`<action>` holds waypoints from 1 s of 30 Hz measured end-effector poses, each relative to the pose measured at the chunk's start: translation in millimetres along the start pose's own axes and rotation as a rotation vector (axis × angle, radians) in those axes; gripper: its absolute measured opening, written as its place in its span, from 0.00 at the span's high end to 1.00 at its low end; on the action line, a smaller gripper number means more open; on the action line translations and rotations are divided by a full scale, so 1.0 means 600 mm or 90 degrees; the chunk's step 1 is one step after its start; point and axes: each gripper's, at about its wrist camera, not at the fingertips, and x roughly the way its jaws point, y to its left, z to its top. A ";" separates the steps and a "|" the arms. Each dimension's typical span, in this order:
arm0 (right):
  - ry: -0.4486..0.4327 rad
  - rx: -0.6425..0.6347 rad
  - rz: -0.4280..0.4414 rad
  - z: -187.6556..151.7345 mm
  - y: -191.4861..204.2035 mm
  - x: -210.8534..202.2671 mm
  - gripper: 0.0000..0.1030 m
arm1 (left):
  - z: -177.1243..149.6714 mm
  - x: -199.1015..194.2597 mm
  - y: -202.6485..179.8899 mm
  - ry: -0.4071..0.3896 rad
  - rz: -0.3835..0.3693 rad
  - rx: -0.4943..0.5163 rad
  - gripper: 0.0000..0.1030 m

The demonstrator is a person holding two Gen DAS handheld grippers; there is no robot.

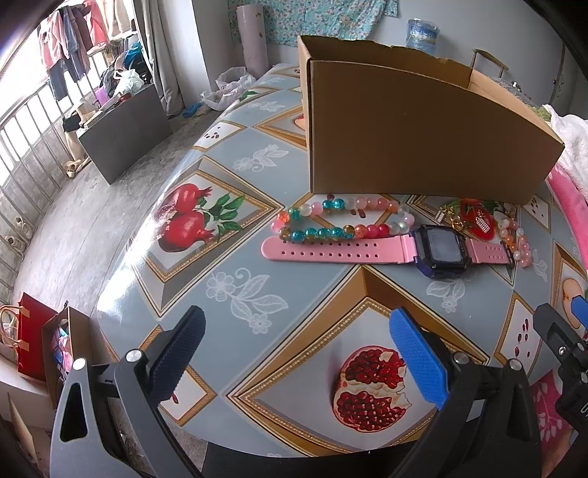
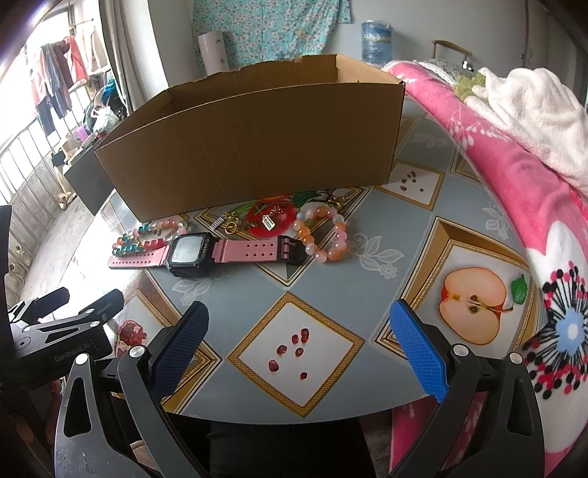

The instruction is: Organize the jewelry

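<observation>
Right wrist view: I see the watch (image 2: 191,252) lying crosswise before the cardboard box (image 2: 253,147), its inside hidden; both the left gripper (image 1: 297,353) and right gripper (image 2: 299,349) gape apart, holding nothing

We see a fruit-print table (image 1: 235,294) on a grey floor (image 1: 92,206), bright barred windows (image 1: 25,121) at left, hanging clothes (image 1: 70,40), and a floral cloth (image 2: 264,29) on the wall.

cardboard box (image 1: 415,136) interior hidden by its front wall, gold charms (image 2: 231,223) too small to identify
</observation>
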 end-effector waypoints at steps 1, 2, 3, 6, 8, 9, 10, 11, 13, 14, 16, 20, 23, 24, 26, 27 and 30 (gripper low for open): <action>0.000 0.000 0.000 0.001 0.000 0.000 0.08 | -0.001 -0.001 0.000 0.001 0.001 0.000 0.04; 0.001 0.000 0.000 0.001 0.000 0.000 0.08 | 0.000 0.000 0.000 0.001 0.002 0.000 0.04; 0.001 0.000 0.001 0.003 -0.001 0.000 0.08 | -0.001 0.000 0.001 0.002 0.002 -0.001 0.04; 0.001 0.000 0.000 0.001 0.001 0.001 0.08 | 0.001 0.002 0.001 0.005 0.003 -0.002 0.04; 0.001 0.000 0.000 0.001 0.001 0.001 0.08 | 0.002 0.003 0.001 0.007 0.004 -0.003 0.04; 0.001 0.000 0.000 0.000 0.001 0.001 0.08 | 0.002 0.003 0.001 0.008 0.004 -0.002 0.04; 0.001 0.001 -0.001 0.000 0.001 0.002 0.08 | 0.002 0.003 0.001 0.009 0.004 -0.002 0.04; 0.001 0.001 -0.001 0.000 0.001 0.002 0.08 | 0.002 0.003 0.000 0.010 0.004 -0.002 0.04; 0.001 0.000 -0.002 0.000 0.001 0.002 0.08 | 0.002 0.004 0.000 0.012 0.004 -0.003 0.04; 0.001 -0.001 -0.002 0.000 0.001 0.002 0.08 | 0.003 0.005 0.001 0.014 0.004 -0.004 0.04; 0.001 -0.002 -0.002 -0.001 0.002 0.003 0.08 | 0.003 0.006 0.000 0.017 0.004 -0.006 0.04; -0.003 -0.006 0.001 -0.002 0.003 0.003 0.08 | 0.005 0.010 0.001 0.023 0.004 -0.009 0.04; -0.018 -0.015 0.004 0.000 0.003 0.002 0.08 | 0.008 0.014 0.003 0.022 0.002 -0.010 0.04; -0.030 -0.025 0.008 0.003 0.002 0.001 0.08 | 0.010 0.015 0.004 0.019 0.001 -0.010 0.04; -0.052 -0.045 0.015 0.009 0.002 -0.004 0.08 | 0.013 0.016 0.012 0.004 -0.009 -0.010 0.04; -0.064 -0.055 0.022 0.012 0.002 -0.007 0.08 | 0.016 0.016 0.016 -0.007 -0.017 -0.011 0.04; -0.100 -0.089 0.044 0.030 0.008 -0.016 0.08 | 0.020 0.013 0.035 -0.057 -0.048 -0.017 0.04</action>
